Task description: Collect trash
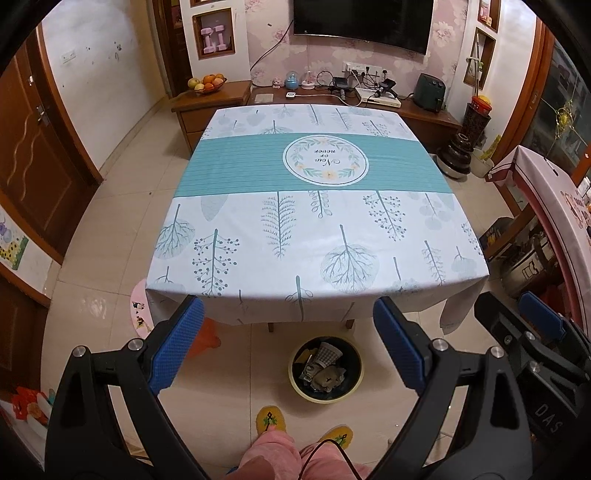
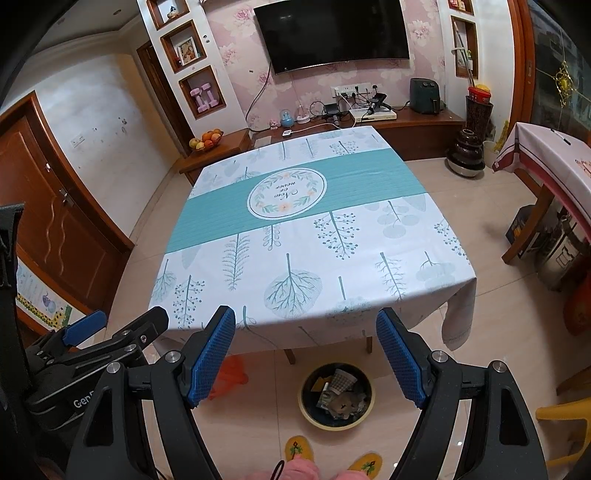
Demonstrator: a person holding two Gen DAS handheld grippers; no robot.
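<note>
— Blue pads first. What state are the tools in?

— My left gripper (image 1: 288, 343) is spread wide, nothing between the pads (image 1: 176, 341). My right gripper (image 2: 306, 356) likewise: released, holding nothing. Both hang above the floor at the near edge of the table (image 1: 317, 221), side by side; each shows at the margin of the other's view.

— Directly below you?

— My pink trouser legs (image 1: 273, 456) and two yellow slippers (image 1: 271, 419). A thin black cable (image 1: 321, 456) runs across the trousers.

— And the trash?

— In the bin (image 1: 325, 369), a dark round tub with a pale yellow rim, standing on the tiles just ahead of the slippers and at the near table edge. Inside it: a checked paper cup (image 1: 328, 352), crumpled brownish paper (image 1: 328, 378), and other scraps I cannot identify. Seen from the right wrist, the bin (image 2: 337, 397) sits between my pads, low in the frame.

— Anything beside it?

— An orange item (image 1: 207, 338) on the floor under the table's left corner, partly hidden by my pad; I cannot tell what it is.

— The tabletop?

— Covered by a white cloth (image 1: 258, 236) printed with leaves, a teal band (image 1: 236, 166) across it, and a round wreath emblem (image 1: 325, 159) on the band.

— Beyond?

— A low wooden cabinet (image 1: 214, 98) with a fruit bowl (image 1: 207, 84), and a wall television (image 1: 362, 18).
</note>
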